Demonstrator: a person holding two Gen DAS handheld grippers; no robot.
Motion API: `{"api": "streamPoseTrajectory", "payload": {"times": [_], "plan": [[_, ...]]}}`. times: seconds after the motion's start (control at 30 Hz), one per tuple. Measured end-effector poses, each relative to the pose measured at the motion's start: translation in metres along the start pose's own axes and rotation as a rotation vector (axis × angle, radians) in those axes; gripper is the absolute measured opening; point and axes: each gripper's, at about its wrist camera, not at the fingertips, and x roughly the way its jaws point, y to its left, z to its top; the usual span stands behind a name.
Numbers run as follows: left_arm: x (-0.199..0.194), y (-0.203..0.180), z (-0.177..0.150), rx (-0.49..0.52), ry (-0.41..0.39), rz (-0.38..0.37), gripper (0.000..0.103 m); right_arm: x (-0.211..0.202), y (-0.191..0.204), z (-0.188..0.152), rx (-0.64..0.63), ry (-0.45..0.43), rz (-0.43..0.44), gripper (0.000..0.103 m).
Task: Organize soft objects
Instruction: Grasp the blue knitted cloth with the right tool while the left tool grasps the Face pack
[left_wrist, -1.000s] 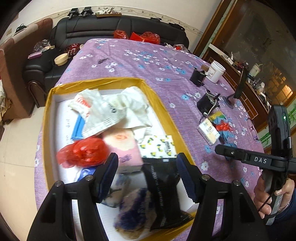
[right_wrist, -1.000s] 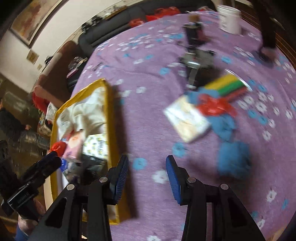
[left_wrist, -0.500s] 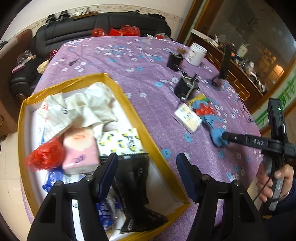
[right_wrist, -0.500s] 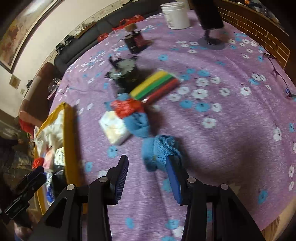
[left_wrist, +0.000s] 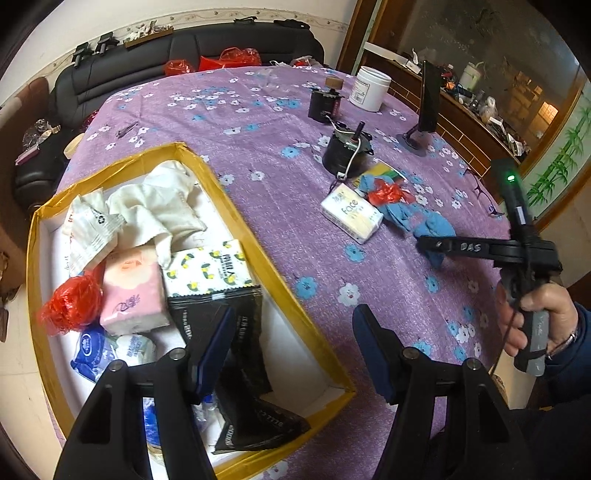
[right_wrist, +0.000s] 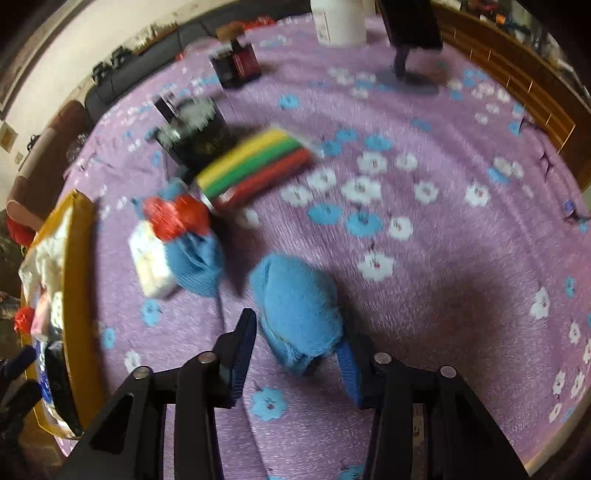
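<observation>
A yellow-rimmed box (left_wrist: 236, 206) holds tissue packs, a white cloth, a red bag and a black pouch (left_wrist: 225, 325). My left gripper (left_wrist: 293, 332) hangs open above the box's right wall with nothing between its fingers. On the purple floral tablecloth lies a bunched blue cloth (right_wrist: 295, 299). My right gripper (right_wrist: 295, 347) straddles it, its jaws closing. The right pad touches the cloth and a thin gap shows at the left pad. In the left wrist view the right gripper (left_wrist: 424, 242) sits on that blue cloth (left_wrist: 434, 225). Further left lie another blue cloth (right_wrist: 195, 258), a red plastic bag (right_wrist: 173, 216) and a tissue pack (right_wrist: 151, 262).
A striped yellow, green and red pack (right_wrist: 255, 166) lies behind the cloths. A black motor-like part (left_wrist: 347, 151), a small dark jar (left_wrist: 325, 103), a white tub (left_wrist: 371, 88) and a phone stand (left_wrist: 424, 103) stand farther back. A black sofa (left_wrist: 184, 48) is beyond the table.
My right gripper has moved across the table and come down over the blue cloth, and its jaws have narrowed. My left gripper has drifted right, from over the box contents to its right wall.
</observation>
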Motion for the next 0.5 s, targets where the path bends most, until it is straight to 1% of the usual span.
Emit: {"api": "streamPoseTrajectory", "payload": {"times": [0.1, 0.27, 0.37, 0.5], "plan": [[0.002, -0.007, 0.005, 0.009, 0.003, -0.01, 0.065, -0.004, -0.002, -0.004, -0.011, -0.002, 0.017, 0.032], [0.012, -0.029, 0.027, 0.011, 0.024, -0.058, 0.065, -0.022, -0.004, -0.011, -0.038, -0.041, 0.035, 0.032], [0.032, -0.04, 0.044, -0.039, 0.076, -0.096, 0.065, -0.034, -0.006, -0.015, -0.052, -0.047, 0.037, 0.032], [0.074, -0.05, 0.064, -0.112, 0.154, -0.09, 0.065, -0.046, -0.014, -0.022, -0.073, -0.056, 0.034, 0.032]]}}
